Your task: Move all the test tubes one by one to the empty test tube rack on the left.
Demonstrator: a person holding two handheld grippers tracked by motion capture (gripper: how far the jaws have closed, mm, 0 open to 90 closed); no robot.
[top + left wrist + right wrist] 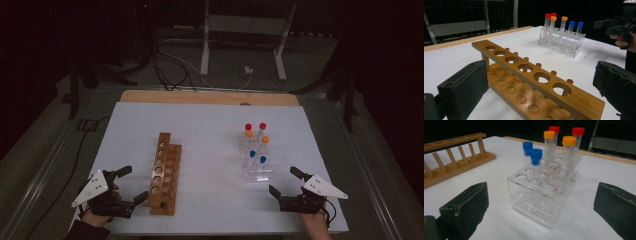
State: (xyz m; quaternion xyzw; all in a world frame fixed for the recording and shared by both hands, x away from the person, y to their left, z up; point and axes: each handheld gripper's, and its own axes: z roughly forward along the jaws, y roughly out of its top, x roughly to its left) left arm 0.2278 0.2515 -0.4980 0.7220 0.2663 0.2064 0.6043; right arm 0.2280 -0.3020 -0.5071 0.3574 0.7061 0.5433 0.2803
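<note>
An empty wooden tube rack (165,172) stands left of centre on the white table; close up, its row of round holes (534,75) is empty. A clear plastic rack (257,170) at the right holds capped tubes: two red (262,125), two orange (265,139), two blue (252,154). My left gripper (134,184) is open just left of the wooden rack's near end, nothing between its jaws. My right gripper (284,181) is open just right of the clear rack (541,195), facing the blue-capped tubes (536,155), with nothing held.
The white table (210,125) has a wooden strip (210,97) along its far edge. Dark floor with cables and a white stand (245,30) lies beyond. My right gripper (614,25) also appears far off in the left gripper view.
</note>
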